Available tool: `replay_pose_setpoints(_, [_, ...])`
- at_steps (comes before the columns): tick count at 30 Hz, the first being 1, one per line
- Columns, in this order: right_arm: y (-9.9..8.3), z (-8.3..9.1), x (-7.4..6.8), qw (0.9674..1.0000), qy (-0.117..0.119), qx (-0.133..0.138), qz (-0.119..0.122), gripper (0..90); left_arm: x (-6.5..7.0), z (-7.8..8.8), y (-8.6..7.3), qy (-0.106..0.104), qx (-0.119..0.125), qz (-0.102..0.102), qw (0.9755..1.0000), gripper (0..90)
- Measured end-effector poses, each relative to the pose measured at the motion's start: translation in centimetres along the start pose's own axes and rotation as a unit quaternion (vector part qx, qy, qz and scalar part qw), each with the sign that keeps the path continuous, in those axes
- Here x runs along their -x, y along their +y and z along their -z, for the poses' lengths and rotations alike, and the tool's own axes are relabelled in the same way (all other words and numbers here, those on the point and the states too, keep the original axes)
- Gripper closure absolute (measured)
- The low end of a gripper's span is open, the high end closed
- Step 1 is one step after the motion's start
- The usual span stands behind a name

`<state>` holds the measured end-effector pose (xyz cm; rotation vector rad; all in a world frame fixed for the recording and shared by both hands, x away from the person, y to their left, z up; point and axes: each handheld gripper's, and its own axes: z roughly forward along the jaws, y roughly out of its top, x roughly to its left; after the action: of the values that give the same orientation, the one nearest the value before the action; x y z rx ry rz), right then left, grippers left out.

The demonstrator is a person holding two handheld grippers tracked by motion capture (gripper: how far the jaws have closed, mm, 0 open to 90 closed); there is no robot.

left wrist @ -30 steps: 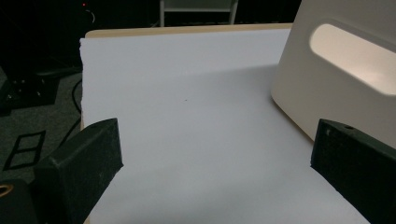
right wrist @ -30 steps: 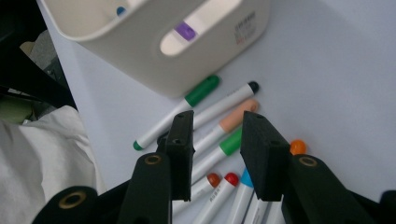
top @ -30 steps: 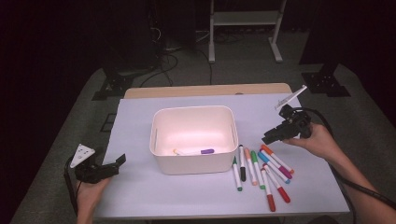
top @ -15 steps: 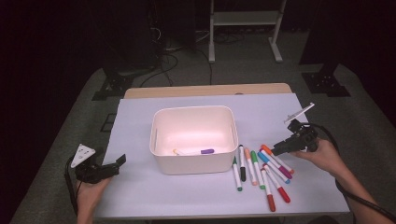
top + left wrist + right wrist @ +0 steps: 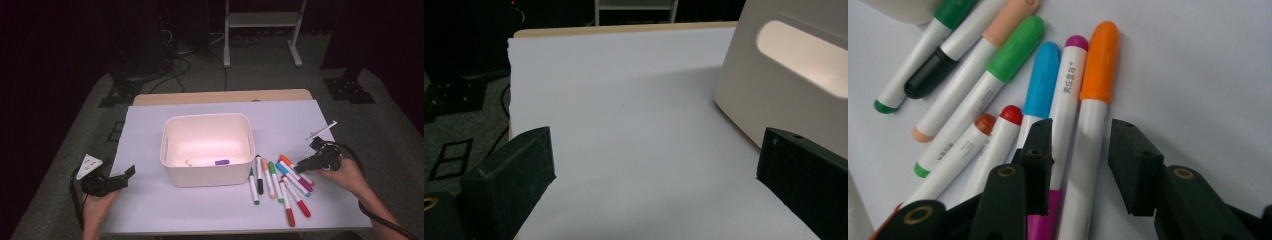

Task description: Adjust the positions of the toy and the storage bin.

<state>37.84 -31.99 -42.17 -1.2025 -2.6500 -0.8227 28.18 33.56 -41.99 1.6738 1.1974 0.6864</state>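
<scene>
Several coloured markers (image 5: 280, 182) lie in a row on the white table cover, right of a white bin (image 5: 207, 176). Inside the bin lies a purple-capped marker (image 5: 220, 162). My right gripper (image 5: 300, 165) is low over the right end of the row. In the right gripper view its jaws (image 5: 1083, 165) have just been opening and now straddle the orange marker (image 5: 1098, 70) and the purple marker (image 5: 1068, 90) without pressing on either. My left gripper (image 5: 125, 176) rests at the table's left front, open (image 5: 654, 175) with nothing between its jaws.
The bin's side wall (image 5: 784, 75) stands close to the right of my left gripper. The blue marker (image 5: 1040, 85), green marker (image 5: 1013, 47) and two red ones lie just left of the right gripper's jaws. Dark floor and stand legs (image 5: 260, 30) lie beyond the table.
The right hand has come down from beside the bin's right edge onto the right end of the marker row. The left hand has stayed put.
</scene>
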Motion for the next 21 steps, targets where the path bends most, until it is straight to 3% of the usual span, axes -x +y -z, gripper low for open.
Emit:
replay_pose_setpoints(6, [-0.22,-0.74,0.09,0.9995,-0.028,-0.011,0.004,62.2,-0.04,0.03,0.00,0.000,0.000,-0.001,1.0000,0.7])
replay_pose_setpoints(14, [-0.20,-1.06,-0.66,0.9966,-0.075,-0.019,0.031,73.9,0.02,0.07,0.05,0.000,0.001,0.000,1.0000,0.7])
replay_pose_setpoints(21, [-0.13,-0.73,-0.22,0.9978,-0.058,-0.027,0.017,75.7,-0.08,0.11,0.04,0.001,0.000,0.000,1.0000,0.7])
